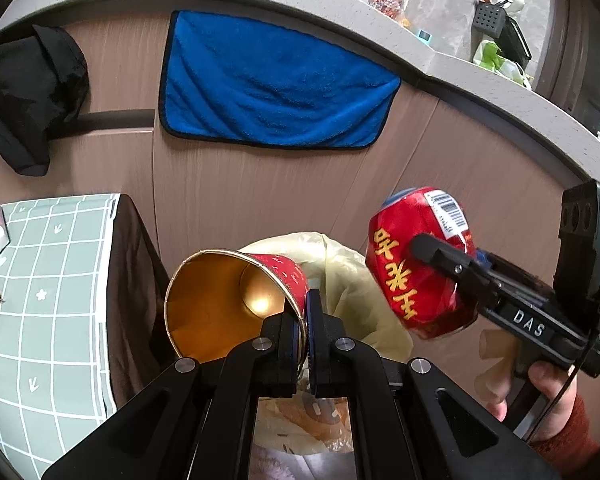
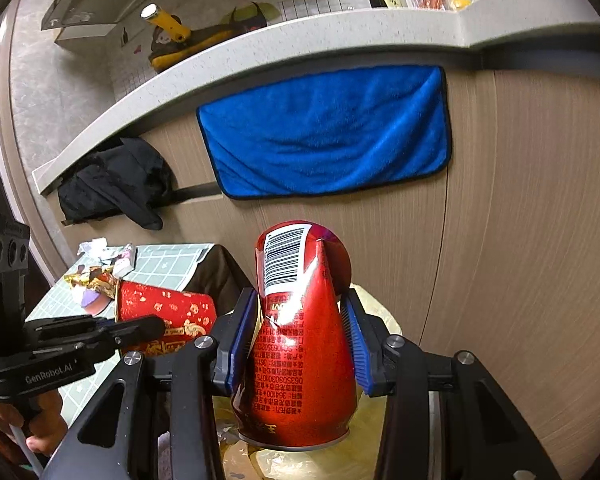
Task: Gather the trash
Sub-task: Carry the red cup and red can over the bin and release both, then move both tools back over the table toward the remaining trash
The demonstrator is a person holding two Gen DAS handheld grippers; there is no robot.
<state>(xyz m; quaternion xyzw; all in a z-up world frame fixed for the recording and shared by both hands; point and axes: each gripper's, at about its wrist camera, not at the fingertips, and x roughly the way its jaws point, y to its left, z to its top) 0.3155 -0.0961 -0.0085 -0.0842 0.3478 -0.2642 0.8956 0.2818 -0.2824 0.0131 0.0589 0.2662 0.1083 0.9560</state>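
My left gripper (image 1: 305, 312) is shut on the rim of a red paper cup (image 1: 220, 304) with a gold inside, held on its side above the bin. The cup also shows in the right wrist view (image 2: 168, 320). My right gripper (image 2: 300, 324) is shut on a crushed red can (image 2: 300, 352) with a barcode, held over the yellowish trash bag (image 2: 364, 452). The can (image 1: 416, 264) and the right gripper (image 1: 440, 256) show in the left wrist view, right of the bag (image 1: 340, 272).
A table with a green grid cloth (image 1: 52, 288) stands left of the bin, with wrappers (image 2: 96, 276) on it. A blue towel (image 1: 276, 84) and a black cloth (image 1: 24, 96) hang on the counter front. Bottles stand on the counter (image 1: 440, 40).
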